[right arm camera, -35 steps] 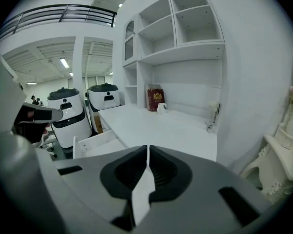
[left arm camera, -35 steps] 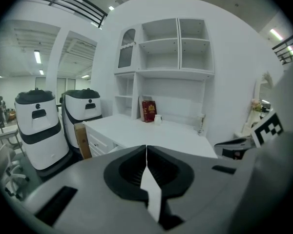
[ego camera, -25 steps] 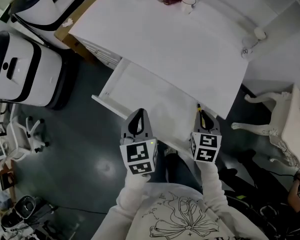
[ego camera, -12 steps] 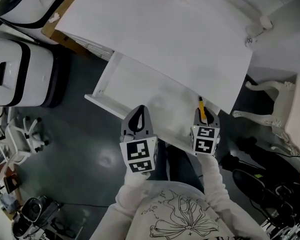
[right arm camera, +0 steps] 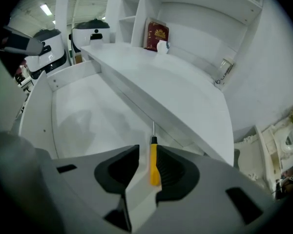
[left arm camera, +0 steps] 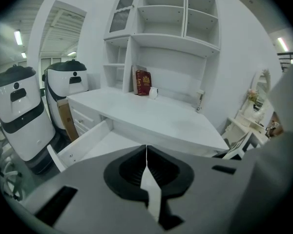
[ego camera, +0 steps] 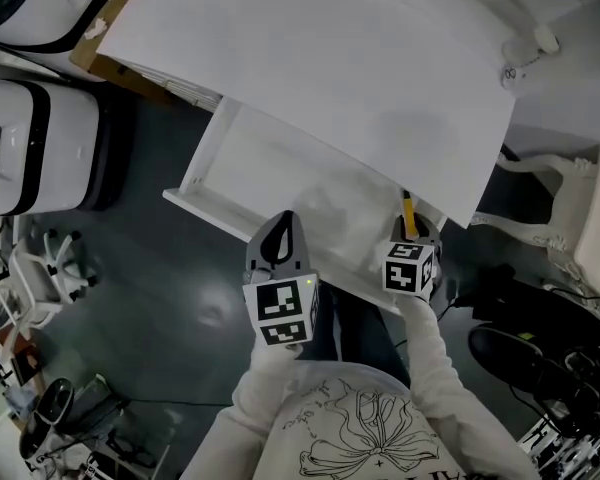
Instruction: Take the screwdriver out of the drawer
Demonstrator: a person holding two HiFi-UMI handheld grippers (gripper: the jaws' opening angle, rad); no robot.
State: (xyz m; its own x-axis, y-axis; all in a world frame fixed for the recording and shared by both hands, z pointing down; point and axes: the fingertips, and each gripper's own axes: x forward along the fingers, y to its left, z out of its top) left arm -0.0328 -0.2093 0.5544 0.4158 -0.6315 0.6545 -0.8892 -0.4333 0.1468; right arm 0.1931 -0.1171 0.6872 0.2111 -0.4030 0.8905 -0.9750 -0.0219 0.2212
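Note:
A screwdriver (right arm camera: 154,165) with a yellow handle and thin metal shaft lies between the jaws of my right gripper (right arm camera: 149,149). It rests against the right pad, with a gap on the left. Those jaws are opening. In the head view the right gripper (ego camera: 412,230) points steeply down over the right end of the open white drawer (ego camera: 205,206), and the screwdriver (ego camera: 409,213) sticks out toward the desk edge. My left gripper (ego camera: 284,224) hovers over the drawer's front rail. In its own view the left gripper (left arm camera: 146,147) is shut and holds nothing.
The white desk top (ego camera: 330,58) overhangs the back of the drawer. A red book (left arm camera: 143,82) and a small cup (left arm camera: 154,92) stand at the desk's back under the shelves. White machines (ego camera: 30,148) stand to the left, and a white chair (ego camera: 565,218) to the right.
Both grippers have sunk toward the drawer. The right one tipped more steeply down and carried the screwdriver toward the drawer's right end.

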